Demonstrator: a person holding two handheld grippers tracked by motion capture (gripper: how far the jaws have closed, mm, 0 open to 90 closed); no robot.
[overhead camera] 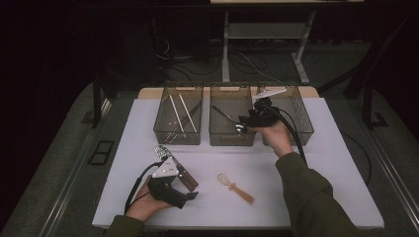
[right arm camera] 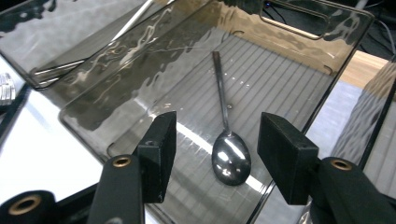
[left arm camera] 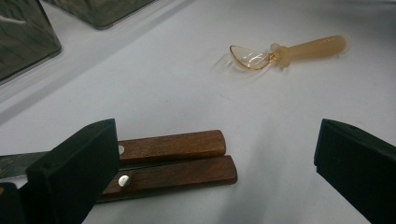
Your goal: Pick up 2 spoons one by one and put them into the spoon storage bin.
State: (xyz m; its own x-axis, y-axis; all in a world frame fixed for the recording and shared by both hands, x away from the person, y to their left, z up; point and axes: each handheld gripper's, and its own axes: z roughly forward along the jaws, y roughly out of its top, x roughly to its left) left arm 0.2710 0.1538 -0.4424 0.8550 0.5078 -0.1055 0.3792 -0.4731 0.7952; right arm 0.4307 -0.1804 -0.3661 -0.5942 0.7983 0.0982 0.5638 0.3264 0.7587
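The right gripper [overhead camera: 245, 120] hangs over the near end of the middle clear smoky plastic bin [overhead camera: 232, 138], its jaws parted with nothing pressed between them. Below them a shiny metal spoon [right arm camera: 227, 135] lies flat on the bin's ribbed floor, bowl toward the near wall and handle pointing far.

The left gripper [overhead camera: 190, 187] rests at the near left of the white table [overhead camera: 316, 163], jaws spread wide and empty. Just beside its left jaw lies a wooden-handled knife [left arm camera: 173, 161] with metal rivets. To its right, well apart, lies an amber translucent plastic spoon [left arm camera: 285, 51]. The left bin [overhead camera: 178, 136] holds pale chopsticks [overhead camera: 177, 112].
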